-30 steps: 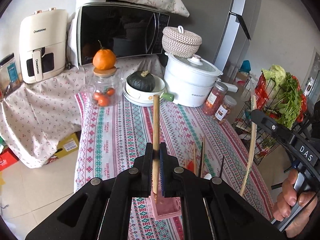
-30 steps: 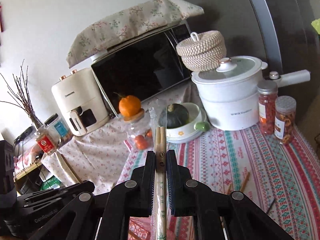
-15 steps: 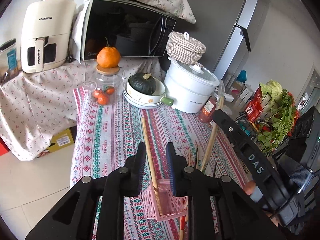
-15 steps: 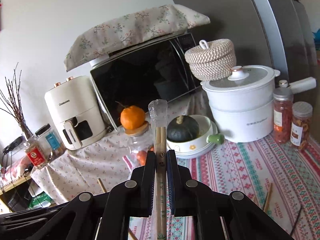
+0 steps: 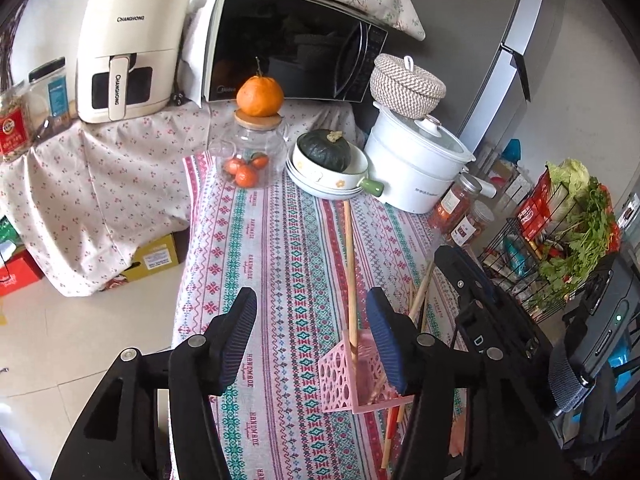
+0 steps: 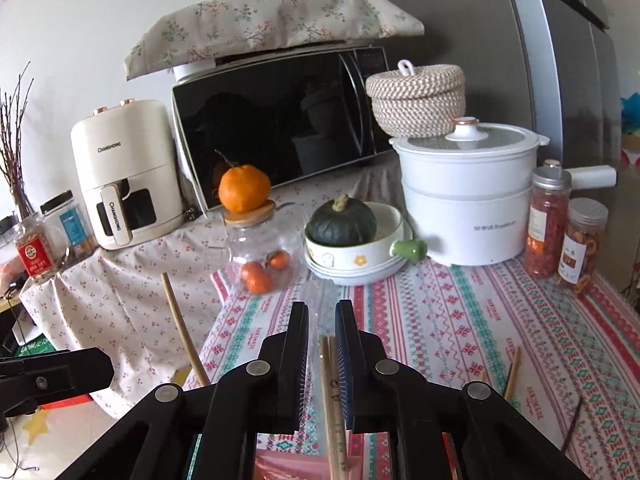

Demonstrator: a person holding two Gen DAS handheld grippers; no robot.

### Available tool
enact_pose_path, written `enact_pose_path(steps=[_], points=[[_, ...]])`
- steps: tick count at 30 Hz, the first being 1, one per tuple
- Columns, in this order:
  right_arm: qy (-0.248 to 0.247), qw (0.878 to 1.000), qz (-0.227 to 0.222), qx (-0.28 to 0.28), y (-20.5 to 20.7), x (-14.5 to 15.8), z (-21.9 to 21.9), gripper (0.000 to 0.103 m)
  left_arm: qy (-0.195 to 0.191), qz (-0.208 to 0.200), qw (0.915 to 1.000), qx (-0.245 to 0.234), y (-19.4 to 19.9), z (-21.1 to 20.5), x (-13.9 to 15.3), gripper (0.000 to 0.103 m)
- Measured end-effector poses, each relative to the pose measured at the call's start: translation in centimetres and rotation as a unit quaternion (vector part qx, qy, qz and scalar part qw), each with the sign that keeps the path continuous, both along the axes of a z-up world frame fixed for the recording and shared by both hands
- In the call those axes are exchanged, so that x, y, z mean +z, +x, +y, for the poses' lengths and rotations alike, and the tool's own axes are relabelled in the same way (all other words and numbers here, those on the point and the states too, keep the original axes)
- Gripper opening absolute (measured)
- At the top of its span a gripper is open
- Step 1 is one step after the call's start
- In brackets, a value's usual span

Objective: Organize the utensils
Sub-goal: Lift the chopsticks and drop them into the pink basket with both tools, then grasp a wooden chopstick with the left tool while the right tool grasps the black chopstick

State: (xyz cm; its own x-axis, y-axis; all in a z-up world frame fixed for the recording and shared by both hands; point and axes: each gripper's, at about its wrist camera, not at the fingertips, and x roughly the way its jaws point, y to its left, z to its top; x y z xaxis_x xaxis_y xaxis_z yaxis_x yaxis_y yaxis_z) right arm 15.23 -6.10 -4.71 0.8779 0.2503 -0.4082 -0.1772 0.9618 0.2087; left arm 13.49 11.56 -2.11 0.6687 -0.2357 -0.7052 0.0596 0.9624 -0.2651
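Note:
My left gripper (image 5: 312,320) stands open, its jaws still opening, with nothing between them. The wooden chopstick (image 5: 349,272) it held now leans upright in the pink perforated basket (image 5: 344,372), just inside the right jaw. My right gripper (image 6: 322,314) hovers over the basket (image 6: 288,464), its jaws opening. A plastic-wrapped pair of chopsticks (image 6: 332,384) hangs loosely between them against the right pad, with a gap on the left. In the right wrist view the lone chopstick (image 6: 182,328) rises at left, beside the left gripper (image 6: 52,376).
Loose chopsticks (image 6: 512,368) and a black stick (image 6: 572,420) lie on the patterned tablecloth (image 5: 280,240). Behind stand a glass jar (image 5: 256,152) topped with an orange, a bowl with a squash (image 5: 326,156), a white pot (image 5: 416,168) and spice jars (image 6: 548,224).
The left jaws let go of the wooden chopstick and spread wide; it now stands in the basket. The right gripper came down over the basket, its jaws parted, and the wrapped pair slid down.

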Motion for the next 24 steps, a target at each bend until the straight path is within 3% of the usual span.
enact_pose_path(steps=[2,6,11,17,24], points=[[0.003,1.0,0.011,0.017,-0.2,0.7,-0.7,0.044,0.005,0.007,1.0,0.005,-0.1,-0.1,-0.2,0.068],[0.009,0.999,0.032,0.03,-0.9,2.1,-2.9,0.061,0.014,0.022,0.9996,0.001,-0.6,-0.6,-0.8,0.073],[0.018,0.998,0.064,0.012,-1.6,2.7,-6.6,0.071,0.026,0.04,0.9988,-0.013,-1.1,-1.7,-1.7,0.077],[0.026,0.992,0.122,-0.013,-1.7,1.4,-10.8,0.078,0.023,0.062,0.9973,-0.032,-2.0,-3.1,-2.6,0.079],[-0.028,0.972,0.234,-0.02,-0.9,-2.2,-13.5,0.082,0.032,0.085,0.9938,-0.064,-3.0,-5.4,-3.9,0.079]])
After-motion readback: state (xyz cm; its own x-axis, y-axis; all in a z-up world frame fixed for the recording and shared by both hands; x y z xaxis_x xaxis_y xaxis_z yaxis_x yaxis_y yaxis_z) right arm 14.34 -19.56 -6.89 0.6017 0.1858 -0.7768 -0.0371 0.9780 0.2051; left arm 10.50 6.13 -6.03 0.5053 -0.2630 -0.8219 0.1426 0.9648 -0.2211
